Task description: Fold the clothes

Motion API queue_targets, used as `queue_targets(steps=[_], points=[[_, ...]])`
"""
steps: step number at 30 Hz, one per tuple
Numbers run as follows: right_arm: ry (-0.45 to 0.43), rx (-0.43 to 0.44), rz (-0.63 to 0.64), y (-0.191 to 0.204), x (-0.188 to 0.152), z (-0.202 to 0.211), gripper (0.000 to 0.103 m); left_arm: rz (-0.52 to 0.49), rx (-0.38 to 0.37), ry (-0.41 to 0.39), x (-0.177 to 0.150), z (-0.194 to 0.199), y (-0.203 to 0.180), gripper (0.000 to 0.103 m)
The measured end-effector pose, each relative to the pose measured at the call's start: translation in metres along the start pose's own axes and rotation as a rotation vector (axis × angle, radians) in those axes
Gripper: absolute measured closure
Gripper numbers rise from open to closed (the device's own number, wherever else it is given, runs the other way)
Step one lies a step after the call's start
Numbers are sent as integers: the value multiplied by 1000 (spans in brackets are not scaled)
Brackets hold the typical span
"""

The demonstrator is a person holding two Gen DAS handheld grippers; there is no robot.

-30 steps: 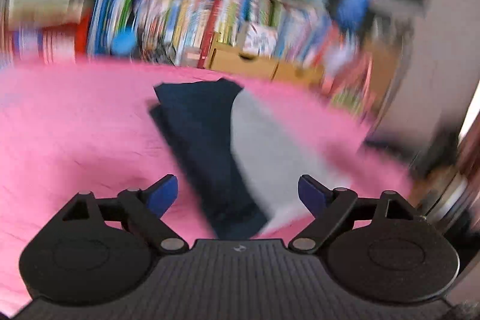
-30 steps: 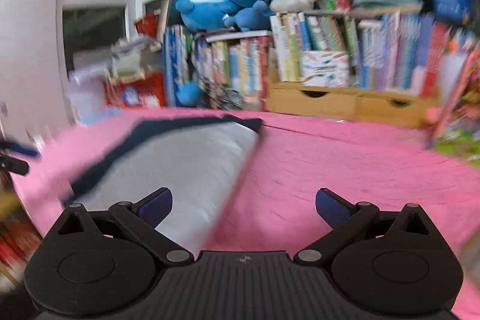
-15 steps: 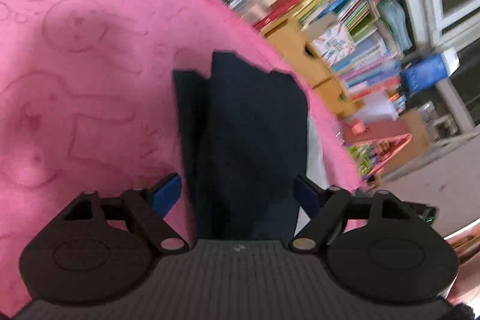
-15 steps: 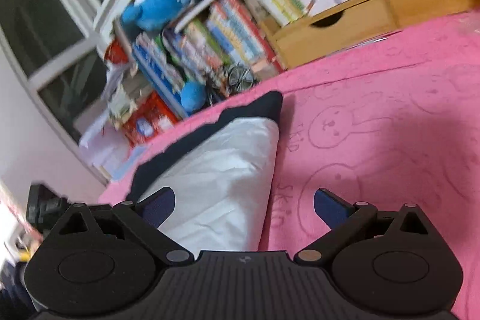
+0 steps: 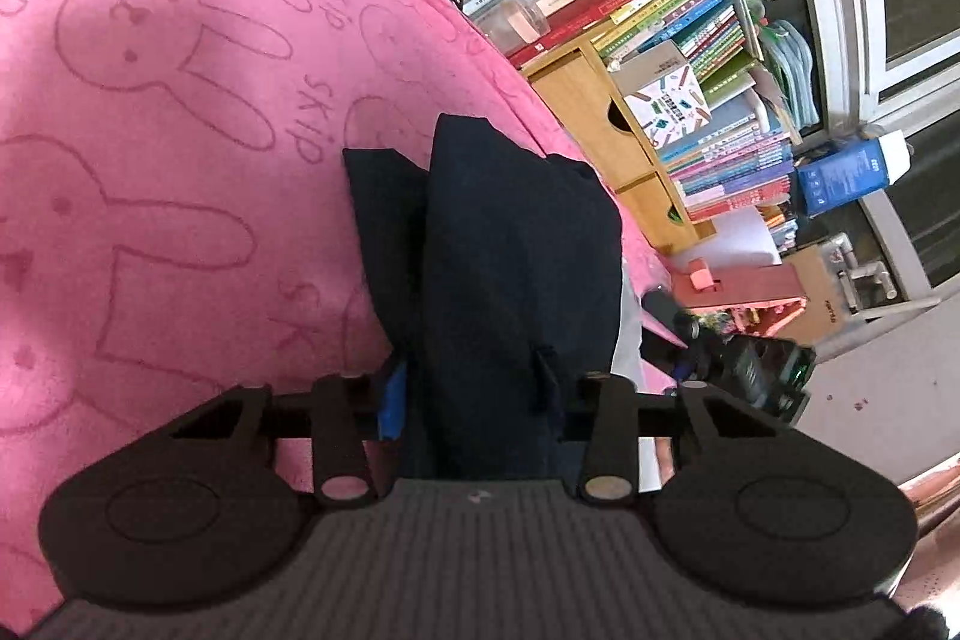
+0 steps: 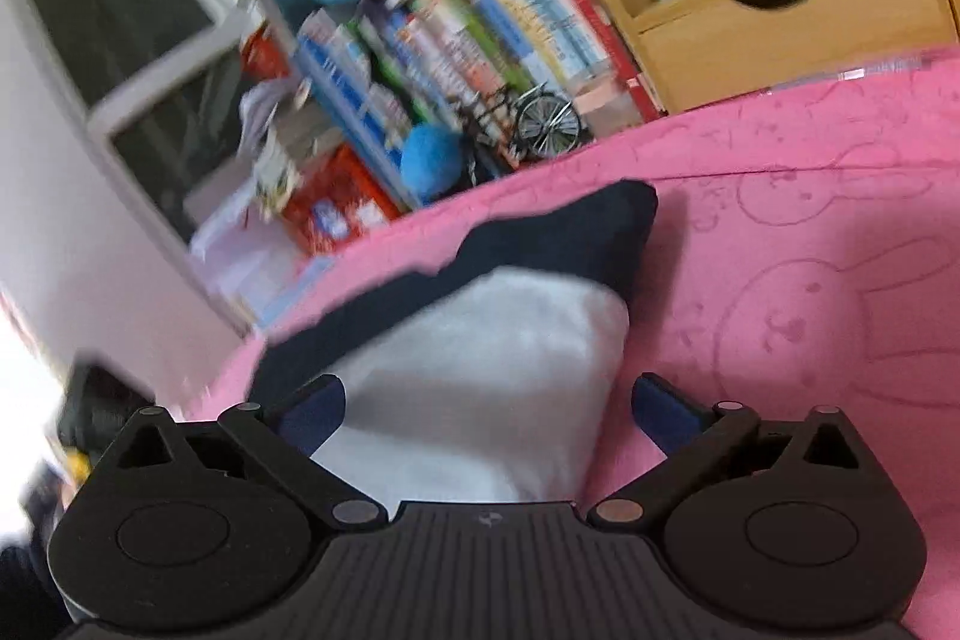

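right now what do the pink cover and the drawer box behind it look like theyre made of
Pink cover: looks like soft, matte plush or fleece cloth; its surface is fuzzy and rabbit outlines with "skip" lettering look pressed into the pile. Drawer box: seems to be light unpainted wood or wood board with a plain matte finish; its flat tan panels have cut-out finger slots.

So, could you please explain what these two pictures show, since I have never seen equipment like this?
A person holds a two-finger gripper in each hand, and each carries a fisheye camera looking along its fingers. The left wrist picture shows the left gripper, whose jaws have just been closing, pinching the dark navy garment on the pink bunny-print blanket. The right wrist picture shows the right gripper open around the garment's white part, not gripping it. Behind are bookshelves.
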State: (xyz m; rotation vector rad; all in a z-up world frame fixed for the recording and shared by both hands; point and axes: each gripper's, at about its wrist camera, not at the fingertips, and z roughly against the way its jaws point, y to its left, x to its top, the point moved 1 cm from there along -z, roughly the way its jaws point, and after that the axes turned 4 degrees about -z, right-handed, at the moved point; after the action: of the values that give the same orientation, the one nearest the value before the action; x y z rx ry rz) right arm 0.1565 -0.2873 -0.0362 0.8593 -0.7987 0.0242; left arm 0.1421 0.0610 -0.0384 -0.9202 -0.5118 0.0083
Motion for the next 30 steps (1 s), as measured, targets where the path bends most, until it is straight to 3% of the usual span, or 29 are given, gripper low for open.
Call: queue_targets(steps=[2,3,5,7,13,15,17,19,24,27,30], points=[[-2,-46,-47,5,0,-5,49,-13,-13,-40,-4,7,-4,83],[-29,-61,-39,9,-3,-2,63,-27,-23,-58,-6,11,-7,89],[-78,8,-72,15,-10,15,74,-56,-37,-79,-11,22,-16,91],[-132,91,-118,25,-12,37,76,-83,-49,-93,-15,31,-26,92],[-252,145,-9,105,10,90,78,-166,-118,-212,1,78,-63,92],[-271,125,15,124,27,94,78,-227,-115,-252,16,92,-78,92],[-271,84,18,133,48,87,78,-284,-66,-265,36,92,-88,92],[-241,31,-19,118,67,61,78,-313,19,-243,56,74,-86,92],[-136,-140,-43,39,83,-34,78,-235,235,-120,89,-2,-29,92],[-81,-217,-117,-11,73,-74,75,-207,242,-104,91,-21,1,88],[-120,-109,-172,-41,61,-75,71,-228,227,-98,92,-25,10,80]])
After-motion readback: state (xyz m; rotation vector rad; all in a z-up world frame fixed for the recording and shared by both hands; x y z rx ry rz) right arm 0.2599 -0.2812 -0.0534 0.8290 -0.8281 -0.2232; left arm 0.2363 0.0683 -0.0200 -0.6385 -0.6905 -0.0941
